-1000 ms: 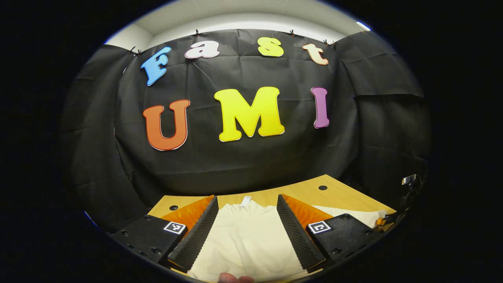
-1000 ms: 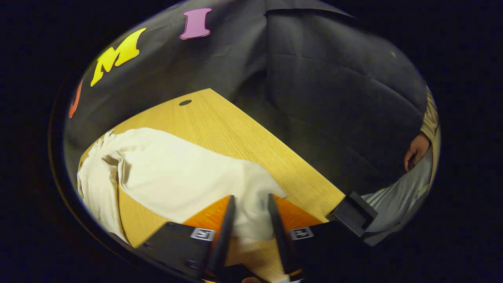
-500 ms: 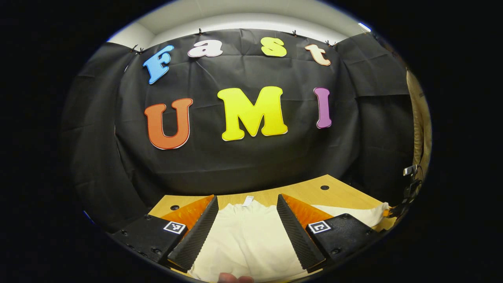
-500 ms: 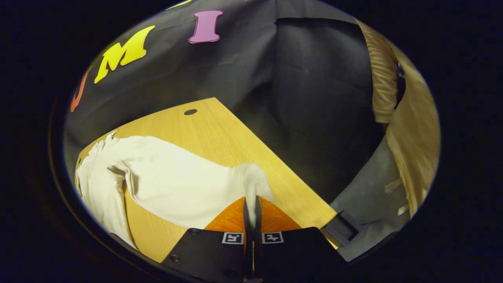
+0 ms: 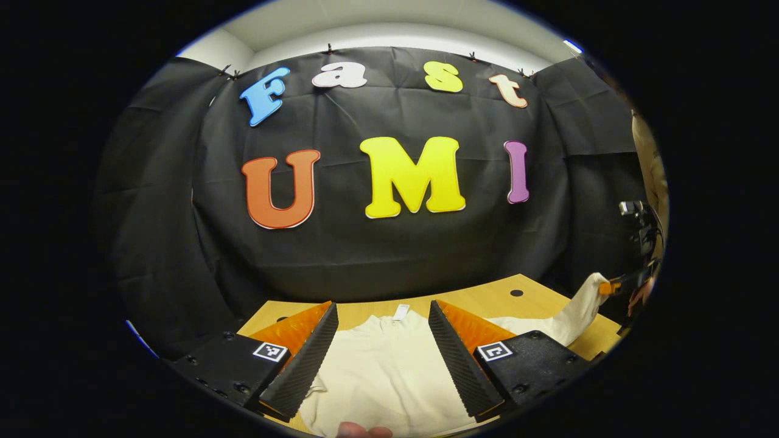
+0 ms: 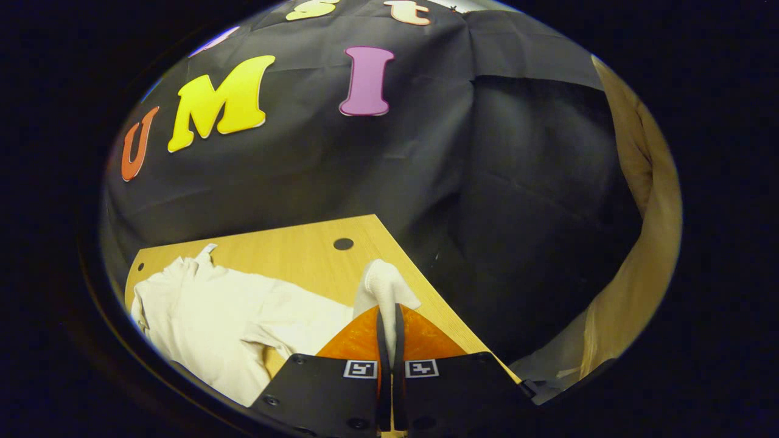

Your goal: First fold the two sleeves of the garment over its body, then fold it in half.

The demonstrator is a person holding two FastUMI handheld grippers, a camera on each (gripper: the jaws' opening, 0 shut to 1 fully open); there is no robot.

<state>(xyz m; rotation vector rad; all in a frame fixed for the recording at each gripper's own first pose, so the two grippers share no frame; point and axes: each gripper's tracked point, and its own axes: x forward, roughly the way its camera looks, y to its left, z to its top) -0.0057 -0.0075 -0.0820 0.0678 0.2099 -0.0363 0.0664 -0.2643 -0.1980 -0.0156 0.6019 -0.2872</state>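
While the right gripper [image 6: 387,322] had its two fingers pressed together on the cuff end of the cream, soft cotton garment's sleeve [image 6: 384,287], we judged the hold to be a thin one: just a small fold of cloth stood up between the fingers, and a quick swing toward the body could pull it free and drop the sleeve short of where it belonged. We also thought that carrying the cuff too high might drag the shoulder and shift the whole cream garment [image 6: 207,316] across the pale wooden table [image 6: 292,249], spoiling the flat lay needed for the later fold in half. The garment lay spread on the table, its collar tag toward the far edge.

Our left gripper [image 5: 380,340] hung over the garment's body with its fingers spread wide and nothing between them, cloth visible below in the gap. We saw some risk in that too: if it came down carelessly it could bunch the fabric under the incoming sleeve.

The right gripper view showed the pinch itself, the slack sleeve running back to the shoulder, and a person's tan sleeve [image 6: 639,243] at the edge. The left gripper view gave what that one could not: the lifted sleeve [image 5: 575,313] seen from the side, rising off the table toward the other gripper [image 5: 621,285].
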